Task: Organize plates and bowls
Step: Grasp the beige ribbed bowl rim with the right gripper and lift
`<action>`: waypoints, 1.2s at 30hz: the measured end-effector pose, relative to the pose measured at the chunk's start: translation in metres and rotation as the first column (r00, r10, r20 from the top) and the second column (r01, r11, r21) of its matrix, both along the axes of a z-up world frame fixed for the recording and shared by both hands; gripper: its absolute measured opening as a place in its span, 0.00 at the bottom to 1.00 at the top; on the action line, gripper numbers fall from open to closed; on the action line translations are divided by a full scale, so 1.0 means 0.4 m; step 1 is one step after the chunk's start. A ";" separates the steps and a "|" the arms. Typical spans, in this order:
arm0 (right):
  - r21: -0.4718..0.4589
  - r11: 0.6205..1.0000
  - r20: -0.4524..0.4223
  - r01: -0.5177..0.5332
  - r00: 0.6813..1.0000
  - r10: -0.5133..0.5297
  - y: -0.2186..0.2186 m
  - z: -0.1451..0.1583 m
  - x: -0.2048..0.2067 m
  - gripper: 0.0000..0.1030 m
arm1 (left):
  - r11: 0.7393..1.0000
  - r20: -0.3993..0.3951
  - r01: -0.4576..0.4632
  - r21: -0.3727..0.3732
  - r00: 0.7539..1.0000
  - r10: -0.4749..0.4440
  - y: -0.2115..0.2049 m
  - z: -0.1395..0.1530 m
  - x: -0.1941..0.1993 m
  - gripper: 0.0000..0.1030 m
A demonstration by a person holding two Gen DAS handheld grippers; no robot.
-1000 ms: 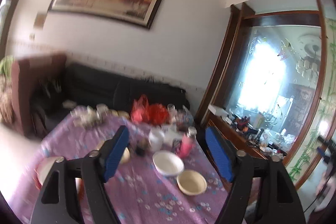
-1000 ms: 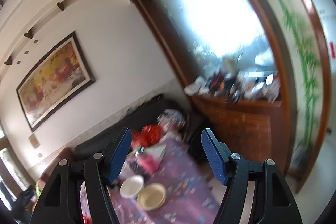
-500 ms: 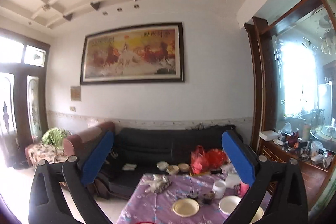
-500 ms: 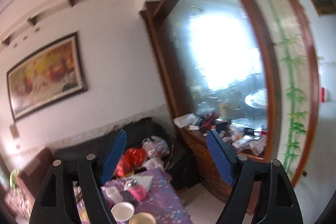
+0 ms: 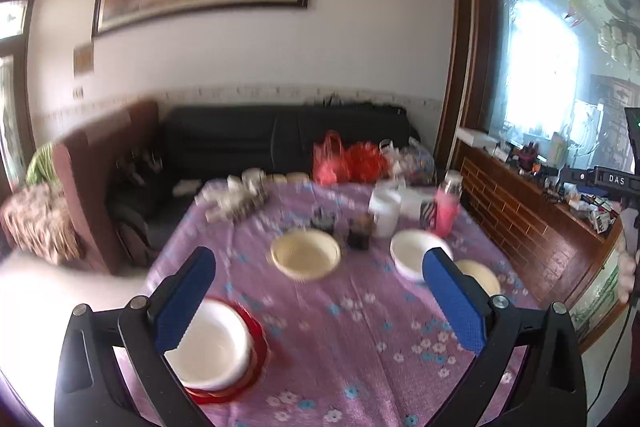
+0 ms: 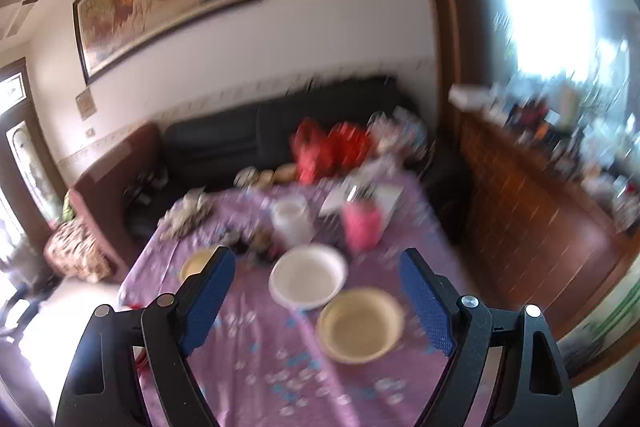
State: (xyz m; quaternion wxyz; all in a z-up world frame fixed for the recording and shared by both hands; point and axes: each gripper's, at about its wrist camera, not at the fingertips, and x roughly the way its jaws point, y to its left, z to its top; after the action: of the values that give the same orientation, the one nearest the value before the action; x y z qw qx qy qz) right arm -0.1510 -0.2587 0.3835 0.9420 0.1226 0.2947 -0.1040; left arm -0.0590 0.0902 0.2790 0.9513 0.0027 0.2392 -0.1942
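Overhead, both grippers hung spread wide and empty above the table (image 5: 360,339). Between the left gripper (image 5: 320,303) pads, a cream bowl (image 5: 306,257) sat mid-table; a white bowl (image 5: 212,343) lay on a red plate (image 5: 256,359) near the left edge. The right gripper (image 6: 318,301) framed a white bowl (image 6: 307,277) touching a cream bowl (image 6: 360,325).

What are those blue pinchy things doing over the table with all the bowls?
A person holds them to tidy the dishes. The left gripper and right gripper are both open, holding nothing, above the purple flowered tablecloth. Nothing is gathered yet: a cream bowl, a white bowl and another cream bowl sit apart, and a white bowl sits on red plates near the left gripper.
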 end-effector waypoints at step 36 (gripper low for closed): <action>0.432 0.874 -0.389 0.225 0.920 -0.044 -0.319 -0.825 0.211 0.11 | 0.995 -0.273 -0.083 0.047 0.958 0.093 -0.104 -0.399 0.121 1.00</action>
State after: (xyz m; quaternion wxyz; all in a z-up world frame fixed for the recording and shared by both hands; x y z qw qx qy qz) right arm -0.0667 -0.3864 0.0534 0.8026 0.3451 0.4722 -0.1173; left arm -0.0108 0.0487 0.1195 0.9165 -0.0182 0.3720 -0.1459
